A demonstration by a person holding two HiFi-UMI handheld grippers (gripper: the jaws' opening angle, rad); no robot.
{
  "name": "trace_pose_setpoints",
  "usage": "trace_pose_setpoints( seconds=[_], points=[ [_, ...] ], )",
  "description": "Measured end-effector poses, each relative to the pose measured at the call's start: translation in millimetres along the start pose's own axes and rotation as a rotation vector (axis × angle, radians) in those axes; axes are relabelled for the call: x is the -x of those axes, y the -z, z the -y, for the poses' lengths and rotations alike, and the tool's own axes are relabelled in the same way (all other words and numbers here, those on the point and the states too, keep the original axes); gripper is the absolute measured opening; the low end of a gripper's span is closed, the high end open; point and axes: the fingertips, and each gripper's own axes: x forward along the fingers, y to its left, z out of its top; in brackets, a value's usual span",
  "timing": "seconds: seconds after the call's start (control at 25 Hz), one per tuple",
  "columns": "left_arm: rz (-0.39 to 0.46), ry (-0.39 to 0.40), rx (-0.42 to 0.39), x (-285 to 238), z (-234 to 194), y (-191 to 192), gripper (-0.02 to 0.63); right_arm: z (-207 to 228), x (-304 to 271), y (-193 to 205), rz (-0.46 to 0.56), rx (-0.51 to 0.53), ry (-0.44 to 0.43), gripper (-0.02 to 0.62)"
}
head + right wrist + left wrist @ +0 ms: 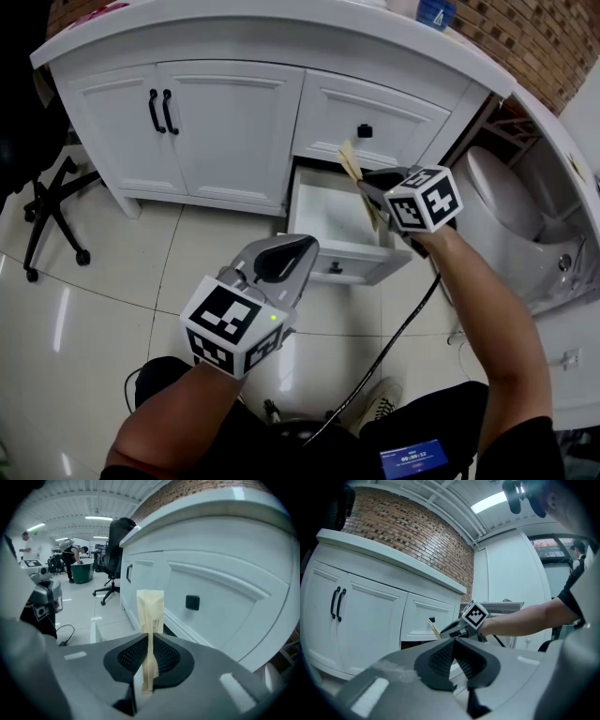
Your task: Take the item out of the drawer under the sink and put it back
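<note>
Right tongs (pixel 150 641) drawn narrow, pinched on a slim tan paper packet (pixel 151 611): gripped along its lower half, upper end standing up past the tips, lower end poking out behind the pads. Angled downward over the back right corner of the open drawer (pixel 330 225), with the packet in the air above that corner, just below and in front of the closed upper drawer front and its black knob (pixel 192 602).

Left tongs (pixel 454 643) closed together, pads meeting at the tips with nothing between them. Held level, nearer the person, near the drawer's front left corner and well apart from the packet. Marker cube behind each pair of tongs, bare forearms behind those.

Further out, a white vanity (pixel 230 127) with the drawer pulled from its lower right part. Double doors with two black handles (pixel 161 111) to the left, white counter (pixel 281 33) along the top, brick wall (pixel 525 37) behind. Black cable (pixel 398 328) trailing from beneath the right forearm down toward the glossy pale tiled floor (pixel 103 309). Black office chair (pixel 52 202) on castors off the vanity's left end; curved white fixture (pixel 506 206) off its right end, kind not clear. In the right gripper view, several people (pixel 75 557) far back in a large lit hall — too small to tell more.
</note>
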Motion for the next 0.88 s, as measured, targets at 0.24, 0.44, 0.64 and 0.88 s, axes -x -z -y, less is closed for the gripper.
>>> trace_pose_setpoints(
  seconds=[0.24, 0.44, 0.64, 0.88],
  points=[
    [0.002, 0.004, 0.008, 0, -1, -1, 0.006, -9, -52, 33, -0.183, 0.055, -0.052, 0.038],
    [0.007, 0.007, 0.013, -1, -2, -2, 0.006, -13, -78, 48, -0.271, 0.117, -0.076, 0.038],
    [0.01, 0.01, 0.029, -1, -4, -2, 0.006, -11, -97, 69, -0.361, 0.097, -0.089, 0.039],
    [0.004, 0.018, 0.033, -3, -3, -1, 0.006, -11, -111, 84, -0.455, 0.105, -0.096, 0.04]
  ],
)
